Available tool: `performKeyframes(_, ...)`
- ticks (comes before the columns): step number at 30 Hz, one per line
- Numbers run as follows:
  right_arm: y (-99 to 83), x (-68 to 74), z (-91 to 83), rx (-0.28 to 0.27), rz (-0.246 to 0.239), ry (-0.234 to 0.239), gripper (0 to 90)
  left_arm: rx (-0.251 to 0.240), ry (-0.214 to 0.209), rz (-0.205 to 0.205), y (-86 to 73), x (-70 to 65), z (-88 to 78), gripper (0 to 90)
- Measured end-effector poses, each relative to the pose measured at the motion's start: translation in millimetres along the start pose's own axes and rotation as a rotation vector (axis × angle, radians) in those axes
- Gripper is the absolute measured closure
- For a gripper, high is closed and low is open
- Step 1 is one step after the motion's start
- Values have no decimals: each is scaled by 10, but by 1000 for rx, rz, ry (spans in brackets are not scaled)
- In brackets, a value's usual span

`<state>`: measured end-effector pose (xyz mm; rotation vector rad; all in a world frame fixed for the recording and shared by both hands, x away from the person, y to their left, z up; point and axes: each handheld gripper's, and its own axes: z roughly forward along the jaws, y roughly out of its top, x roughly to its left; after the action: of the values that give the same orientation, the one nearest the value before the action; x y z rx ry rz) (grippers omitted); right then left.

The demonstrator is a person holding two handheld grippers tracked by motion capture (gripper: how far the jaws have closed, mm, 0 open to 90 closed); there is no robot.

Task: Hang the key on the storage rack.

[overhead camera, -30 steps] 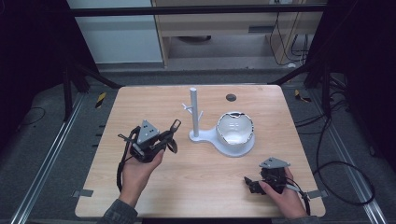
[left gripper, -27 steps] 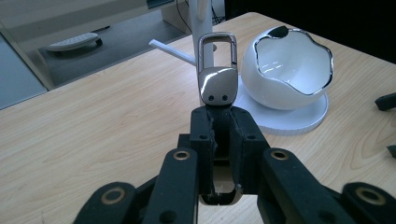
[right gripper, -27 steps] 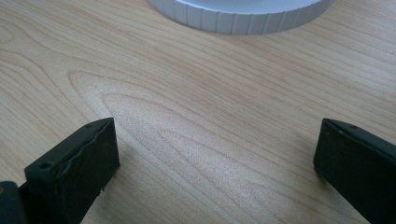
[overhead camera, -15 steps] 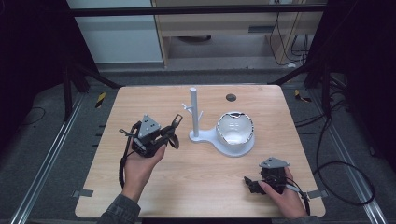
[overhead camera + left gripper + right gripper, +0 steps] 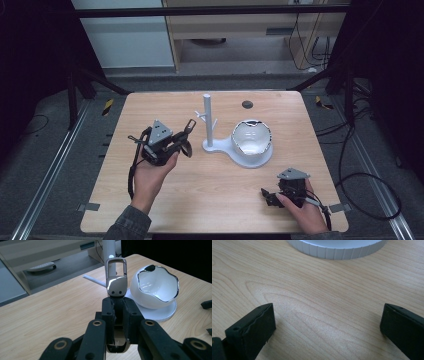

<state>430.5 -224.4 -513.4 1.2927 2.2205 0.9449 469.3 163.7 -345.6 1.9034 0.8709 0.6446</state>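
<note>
Left gripper (image 5: pixel 117 302) clamps a shiny silver metal clasp (image 5: pixel 116 280); right gripper (image 5: pixel 327 322) gapes wide.

The clasp stands raised above the wooden counter (image 5: pixel 165 200), near the white peg stand (image 5: pixel 208 120) and glossy white bowl (image 5: pixel 251 141); the right gripper rests on the counter.

White stand (image 5: pixel 208 122) with pegs, glossy white bowl (image 5: pixel 251 139), perhaps a dark disc (image 5: pixel 247 104) farther back.

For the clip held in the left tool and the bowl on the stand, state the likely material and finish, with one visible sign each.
Clip: probably polished metal; mirror-like silver glare. Bowl: likely glossy white ceramic or plastic, with a shiny dark rim, possibly chrome; bright reflections inside.
</note>
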Motion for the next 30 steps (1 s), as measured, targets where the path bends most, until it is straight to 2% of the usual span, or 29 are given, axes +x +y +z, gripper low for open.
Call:
performKeyframes(15, 2, 3, 2, 1, 5, -2, 3, -13, 13, -3, 91, 11, 28, 802)
performKeyframes(30, 2, 4, 2, 1, 5, -2, 4, 19, 11, 4, 140, 49, 137, 802)
